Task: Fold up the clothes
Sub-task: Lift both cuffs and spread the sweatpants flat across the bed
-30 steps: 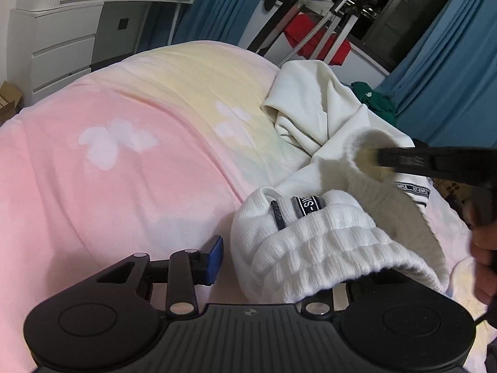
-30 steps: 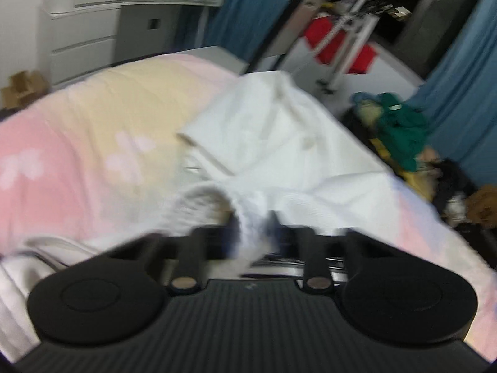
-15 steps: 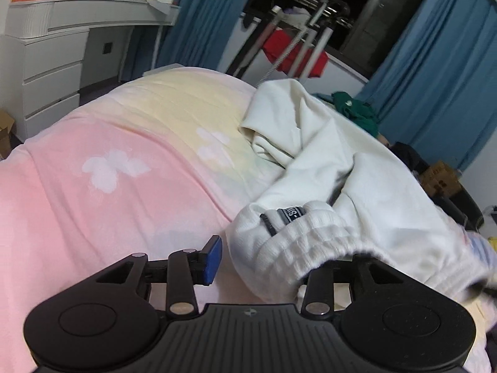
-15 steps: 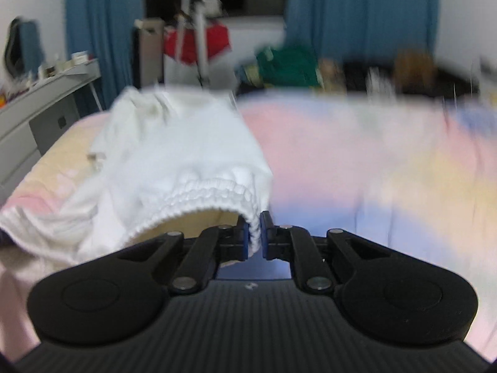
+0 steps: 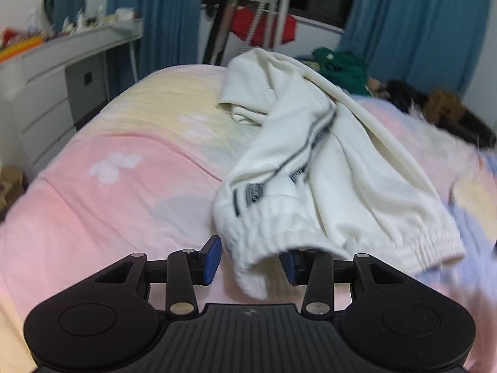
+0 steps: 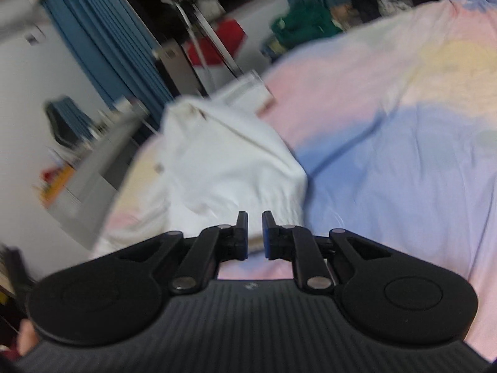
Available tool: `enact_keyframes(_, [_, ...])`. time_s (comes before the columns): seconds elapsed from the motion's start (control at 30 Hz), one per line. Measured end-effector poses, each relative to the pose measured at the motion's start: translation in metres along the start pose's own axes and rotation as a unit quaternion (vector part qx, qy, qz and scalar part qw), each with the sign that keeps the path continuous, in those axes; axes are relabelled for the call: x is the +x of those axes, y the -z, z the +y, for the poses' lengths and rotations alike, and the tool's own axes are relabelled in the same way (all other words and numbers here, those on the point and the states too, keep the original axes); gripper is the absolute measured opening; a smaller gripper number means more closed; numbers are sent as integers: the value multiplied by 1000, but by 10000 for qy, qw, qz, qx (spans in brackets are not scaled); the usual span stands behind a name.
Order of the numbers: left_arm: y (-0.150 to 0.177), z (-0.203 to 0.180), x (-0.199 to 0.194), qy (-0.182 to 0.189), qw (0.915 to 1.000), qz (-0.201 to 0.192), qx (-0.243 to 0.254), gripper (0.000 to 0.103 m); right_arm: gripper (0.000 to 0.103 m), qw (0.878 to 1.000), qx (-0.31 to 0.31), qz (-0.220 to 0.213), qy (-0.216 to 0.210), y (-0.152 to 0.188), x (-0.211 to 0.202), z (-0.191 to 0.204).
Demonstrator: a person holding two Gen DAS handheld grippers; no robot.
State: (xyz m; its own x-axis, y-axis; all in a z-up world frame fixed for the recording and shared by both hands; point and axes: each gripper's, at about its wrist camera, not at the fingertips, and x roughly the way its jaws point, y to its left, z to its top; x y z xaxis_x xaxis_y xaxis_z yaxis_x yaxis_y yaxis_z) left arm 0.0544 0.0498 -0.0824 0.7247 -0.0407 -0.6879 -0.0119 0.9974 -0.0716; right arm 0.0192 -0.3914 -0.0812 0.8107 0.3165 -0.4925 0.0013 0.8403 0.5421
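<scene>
White trousers lie on the bed, both your grippers near the waistband end.

Your left gripper has its fingers spread wide, and the ribbed elastic edge of the white trousers hangs down between them; the blue pads do not press the cloth. Your right gripper has its fingers almost together, with a narrow gap and nothing inside; the trousers lie just beyond its tips, though this view is blurred. The garment stretches across the pink, yellow and blue blanket toward the far side of the bed.
</scene>
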Motion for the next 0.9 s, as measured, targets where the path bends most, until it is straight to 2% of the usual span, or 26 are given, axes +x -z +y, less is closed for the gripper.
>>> enact_keyframes(0.07, [2,-10,0,-156,9994,-90,287,52,28,9998,64,-145,-109,-7,-1,-3])
enact_keyframes(0.13, [4,-19,1,-333,9976,-189,569,53,57,9998,154,-57,-123,-7,13,-11])
enact_keyframes(0.2, [5,-28,4,-531,9949,-278,811,53,68,9996,253,100,-99,-6,36,-20])
enact_keyframes(0.3, [6,-32,13,-837,9910,-474,930,54,68,9980,496,364,105,-7,80,-33])
enact_keyframes(0.4, [1,-26,20,-1009,9895,-719,741,55,68,9949,730,634,272,-8,121,-44])
enact_keyframes(0.43, [-2,-23,23,-1061,9893,-762,651,55,67,9941,765,734,212,-7,130,-45])
enact_keyframes(0.47, [-4,-19,26,-1110,9893,-773,550,54,66,9936,761,830,117,-4,135,-45])
enact_keyframes(0.5, [-6,-15,28,-1161,9892,-774,440,44,58,9932,739,898,56,-1,139,-44])
enact_keyframes(0.53, [-9,-10,30,-1144,9903,-746,261,26,52,9937,662,900,60,1,138,-41])
enact_keyframes(0.57, [-12,-3,32,-1086,9916,-701,43,21,47,9946,547,879,67,2,134,-37])
enact_keyframes(0.63, [-17,12,32,-864,9932,-652,-422,15,30,9959,379,818,85,3,126,-28])
enact_keyframes(0.7, [-22,21,24,-694,9925,-784,-630,14,25,9968,299,747,41,4,113,-21])
enact_keyframes(0.77, [-29,24,9,-559,9903,-1084,-659,13,22,9974,234,679,-55,9,95,-11])
enact_keyframes(0.9, [-59,36,-32,-139,9805,-1793,-786,12,20,9955,365,711,-510,21,68,11])
